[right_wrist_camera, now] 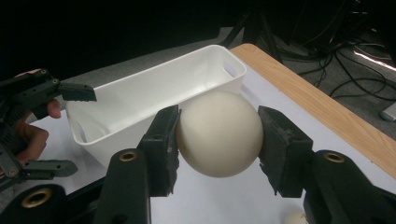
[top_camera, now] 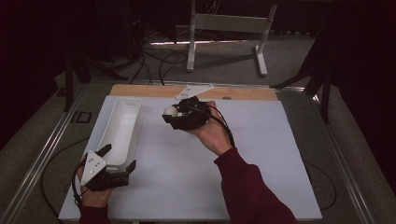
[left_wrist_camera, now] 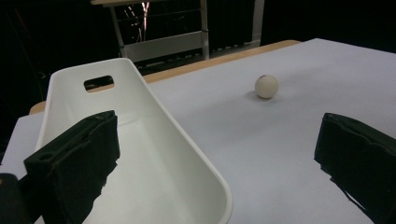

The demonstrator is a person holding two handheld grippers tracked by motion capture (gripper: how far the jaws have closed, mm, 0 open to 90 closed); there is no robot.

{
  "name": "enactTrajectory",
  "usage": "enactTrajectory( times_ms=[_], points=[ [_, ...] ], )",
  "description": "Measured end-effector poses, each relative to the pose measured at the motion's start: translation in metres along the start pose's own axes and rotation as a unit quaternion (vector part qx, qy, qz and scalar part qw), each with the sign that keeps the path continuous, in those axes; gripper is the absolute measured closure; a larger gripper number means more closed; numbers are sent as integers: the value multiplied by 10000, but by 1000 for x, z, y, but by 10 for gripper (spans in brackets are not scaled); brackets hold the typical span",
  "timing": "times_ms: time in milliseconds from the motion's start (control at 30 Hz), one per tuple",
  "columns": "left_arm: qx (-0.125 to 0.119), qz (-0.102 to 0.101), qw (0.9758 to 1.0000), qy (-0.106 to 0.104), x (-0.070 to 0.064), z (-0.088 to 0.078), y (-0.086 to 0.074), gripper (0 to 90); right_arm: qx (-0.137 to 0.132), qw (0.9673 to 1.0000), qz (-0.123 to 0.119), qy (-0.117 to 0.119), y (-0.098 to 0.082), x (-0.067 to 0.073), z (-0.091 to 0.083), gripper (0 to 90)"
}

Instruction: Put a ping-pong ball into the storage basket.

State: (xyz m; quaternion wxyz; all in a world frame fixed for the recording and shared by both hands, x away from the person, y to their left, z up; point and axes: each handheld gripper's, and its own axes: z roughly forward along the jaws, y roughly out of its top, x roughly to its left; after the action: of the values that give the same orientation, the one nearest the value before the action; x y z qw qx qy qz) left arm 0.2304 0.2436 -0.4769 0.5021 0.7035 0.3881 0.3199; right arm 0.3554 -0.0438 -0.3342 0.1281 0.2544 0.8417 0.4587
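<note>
My right gripper (top_camera: 173,112) hangs above the middle of the table, just right of the white bin (top_camera: 122,126), shut on a cream ball (top_camera: 169,111). In the right gripper view the ball (right_wrist_camera: 219,135) sits squeezed between both pads, with the bin (right_wrist_camera: 154,93) behind it. My left gripper (top_camera: 120,156) stands open at the bin's near end. Its jaws straddle the bin's near right wall (left_wrist_camera: 205,172), one over the inside and one over the table. A second cream ball (left_wrist_camera: 266,86) rests on the table further off; its top peeks in low down in the right gripper view (right_wrist_camera: 294,218).
The white table top (top_camera: 261,154) ends in a wooden strip (top_camera: 252,92) at the far side. Beyond it on the floor stand a white frame (top_camera: 226,28) and loose cables (top_camera: 159,60). Metal rails (top_camera: 42,158) run along both sides of the table.
</note>
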Motion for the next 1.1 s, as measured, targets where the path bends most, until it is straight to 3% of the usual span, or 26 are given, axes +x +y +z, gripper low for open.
enactTrajectory(
  times_ms=[1100],
  points=[
    [-31, -12, 10000, -18, 0, -1, 0, 8, -41, 9999, 58, 105, 6, 8, 14, 506]
  ],
)
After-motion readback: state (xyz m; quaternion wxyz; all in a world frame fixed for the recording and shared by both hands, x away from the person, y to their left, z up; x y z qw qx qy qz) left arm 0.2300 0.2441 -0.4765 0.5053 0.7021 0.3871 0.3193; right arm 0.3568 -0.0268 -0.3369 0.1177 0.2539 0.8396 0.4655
